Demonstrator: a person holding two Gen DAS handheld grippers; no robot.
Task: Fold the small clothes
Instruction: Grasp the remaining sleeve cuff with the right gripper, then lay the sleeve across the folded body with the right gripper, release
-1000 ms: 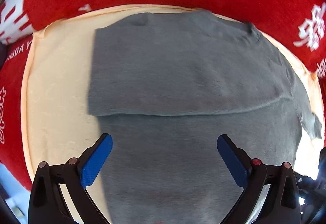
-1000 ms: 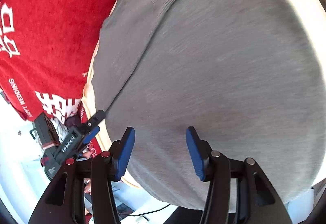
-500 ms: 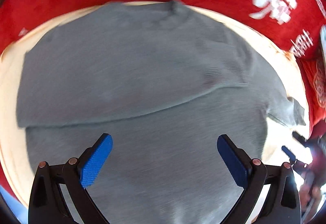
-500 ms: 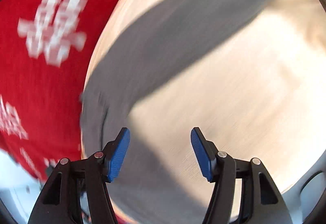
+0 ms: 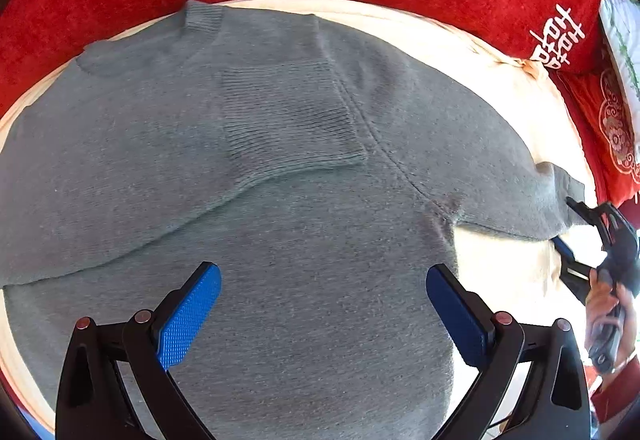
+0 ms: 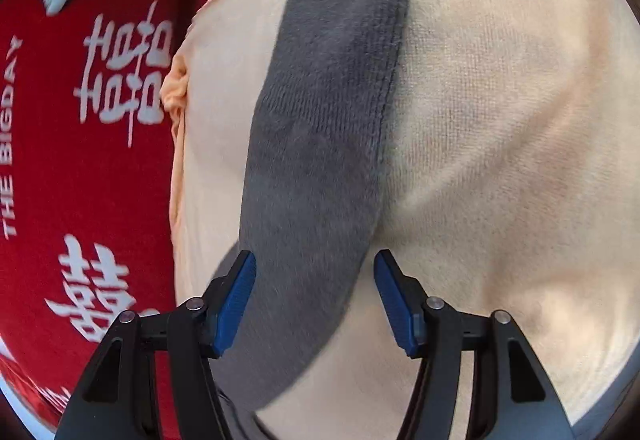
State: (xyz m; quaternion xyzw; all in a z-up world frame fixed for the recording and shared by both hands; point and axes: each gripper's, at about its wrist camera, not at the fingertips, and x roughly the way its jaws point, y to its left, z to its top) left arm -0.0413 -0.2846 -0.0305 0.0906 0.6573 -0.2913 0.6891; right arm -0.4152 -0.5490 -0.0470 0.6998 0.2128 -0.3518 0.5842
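Both claws shifted; sleeve [image 6: 320, 144] lies across cream towel [image 6: 500, 120]

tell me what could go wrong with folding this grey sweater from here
The right gripper, jaws just closing, straddles the unfolded sleeve mid-length, so the cuff may droop and fold crooked. It could also pinch the cream cloth underneath. The folded sleeve may shift, since the open left gripper pins nothing.
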